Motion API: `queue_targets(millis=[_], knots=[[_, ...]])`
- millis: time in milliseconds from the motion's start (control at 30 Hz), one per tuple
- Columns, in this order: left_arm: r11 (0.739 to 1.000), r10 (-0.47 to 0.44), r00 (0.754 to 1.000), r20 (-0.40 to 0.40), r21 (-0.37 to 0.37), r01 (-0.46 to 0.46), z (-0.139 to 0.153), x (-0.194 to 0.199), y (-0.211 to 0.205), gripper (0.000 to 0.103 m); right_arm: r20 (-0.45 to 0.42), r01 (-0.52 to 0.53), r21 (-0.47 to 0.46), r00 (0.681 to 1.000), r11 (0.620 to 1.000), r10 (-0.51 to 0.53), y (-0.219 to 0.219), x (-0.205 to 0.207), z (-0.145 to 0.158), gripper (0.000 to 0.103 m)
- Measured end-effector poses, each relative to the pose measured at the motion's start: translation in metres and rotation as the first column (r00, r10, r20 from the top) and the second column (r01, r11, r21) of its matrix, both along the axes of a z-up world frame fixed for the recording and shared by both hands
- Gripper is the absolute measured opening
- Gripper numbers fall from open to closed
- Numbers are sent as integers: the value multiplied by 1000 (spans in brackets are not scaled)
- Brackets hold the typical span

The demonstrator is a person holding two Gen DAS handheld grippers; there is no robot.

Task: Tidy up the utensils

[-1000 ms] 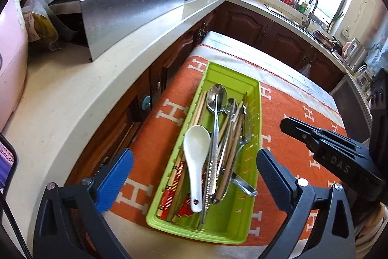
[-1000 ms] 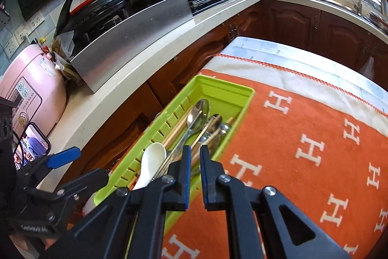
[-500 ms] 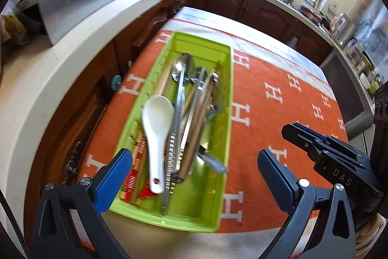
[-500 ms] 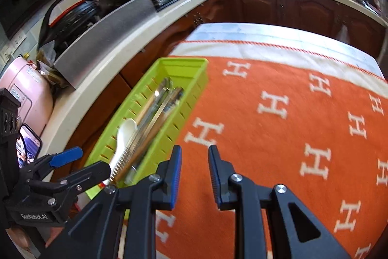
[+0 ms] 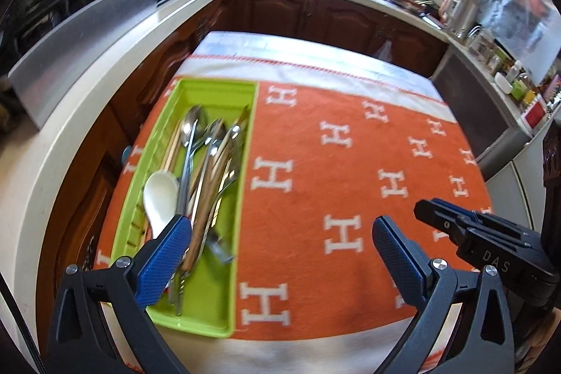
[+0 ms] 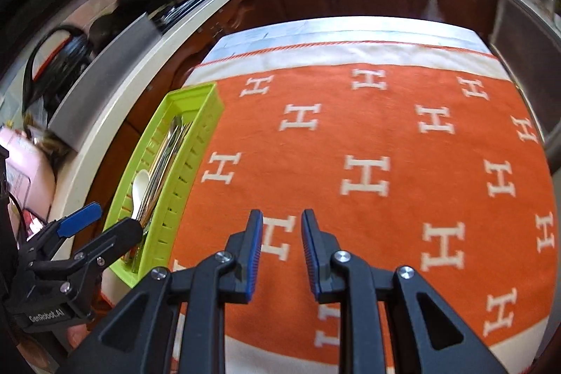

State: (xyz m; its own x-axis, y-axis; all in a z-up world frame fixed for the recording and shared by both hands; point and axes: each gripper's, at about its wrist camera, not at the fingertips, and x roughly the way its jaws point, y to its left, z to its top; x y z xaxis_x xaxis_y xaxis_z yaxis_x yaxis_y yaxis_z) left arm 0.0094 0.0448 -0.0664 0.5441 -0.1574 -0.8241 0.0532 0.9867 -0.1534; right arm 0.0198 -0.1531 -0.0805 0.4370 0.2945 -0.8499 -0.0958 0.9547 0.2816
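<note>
Left wrist view, left hand-held gripper spread wide and empty, spoons in tray, right hand-held gripper slightly parted, empty

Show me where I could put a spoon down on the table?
The orange cloth is bare everywhere right of the green tray, out to its white borders. The tray itself is crowded: a white spoon, metal spoons and chopsticks are piled together along the cloth's left edge.

Two wrist fisheyes, steeply downward and close above the orange cloth, both sharing the green tray.
</note>
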Motion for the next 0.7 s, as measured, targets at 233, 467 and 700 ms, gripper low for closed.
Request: queue_targets(millis=[233, 467, 700], knots=[[1000, 14, 1000, 16, 28, -14, 22, 7, -21, 102, 82, 82, -31, 994, 996, -79, -28, -16, 33, 30], [996, 30, 999, 40, 86, -34, 35, 4, -37, 102, 153, 115, -44, 982, 992, -107, -38, -28, 58, 36], [995, 30, 996, 82, 93, -38, 47, -2, -45, 102, 191, 92, -58, 978, 994, -80, -33, -34, 67, 37]])
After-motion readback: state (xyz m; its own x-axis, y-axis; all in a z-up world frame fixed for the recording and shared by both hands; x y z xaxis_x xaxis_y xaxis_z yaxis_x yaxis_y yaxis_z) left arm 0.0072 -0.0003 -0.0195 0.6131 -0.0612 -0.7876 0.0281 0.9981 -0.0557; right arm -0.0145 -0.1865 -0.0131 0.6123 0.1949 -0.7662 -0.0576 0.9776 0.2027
